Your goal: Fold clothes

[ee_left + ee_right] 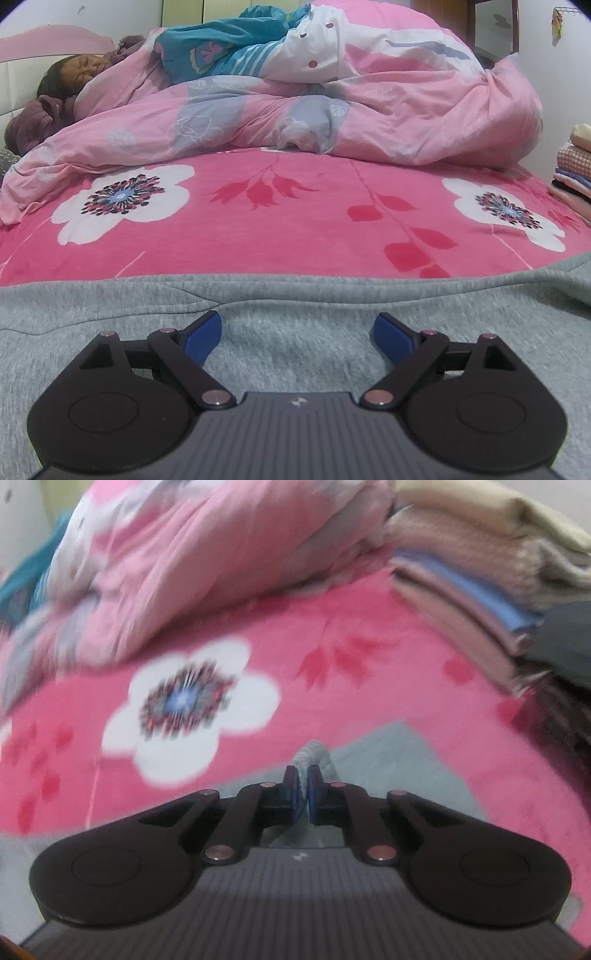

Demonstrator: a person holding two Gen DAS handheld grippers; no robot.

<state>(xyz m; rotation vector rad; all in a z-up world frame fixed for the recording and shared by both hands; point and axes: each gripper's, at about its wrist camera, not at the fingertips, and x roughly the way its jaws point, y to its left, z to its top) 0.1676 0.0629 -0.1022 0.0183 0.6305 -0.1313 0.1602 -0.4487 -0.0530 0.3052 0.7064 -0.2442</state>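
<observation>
Two grippers worked over a bed covered by a bright pink blanket [303,236] printed with large white flowers. The left gripper [297,334] hovered with its blue pads spread wide and nothing between them, poised over a grey sweatshirt [295,306] that lay flat across the near edge of the bed. The right gripper [302,788] had its pads pressed together on a small bunched pinch of the same grey fabric [313,755], lifted above a flat corner of the garment; that view was blurred. Behind the garment, a rumpled pink quilt [424,110] was heaped across the bed, and a person [70,79] lay under it near the headboard. A stack of folded clothes [480,602] sat at the right side, close to the right gripper. Several things could have gone wrong from there. The pinch looked thin, so the fabric might have slipped free if the pull came fast. With the left gripper holding nothing, the body of the sweatshirt could have dragged or bunched rather than folded along a clean line. A wide swing to the right risked knocking the folded stack, and a reach too far forward might have snagged the quilt.
</observation>
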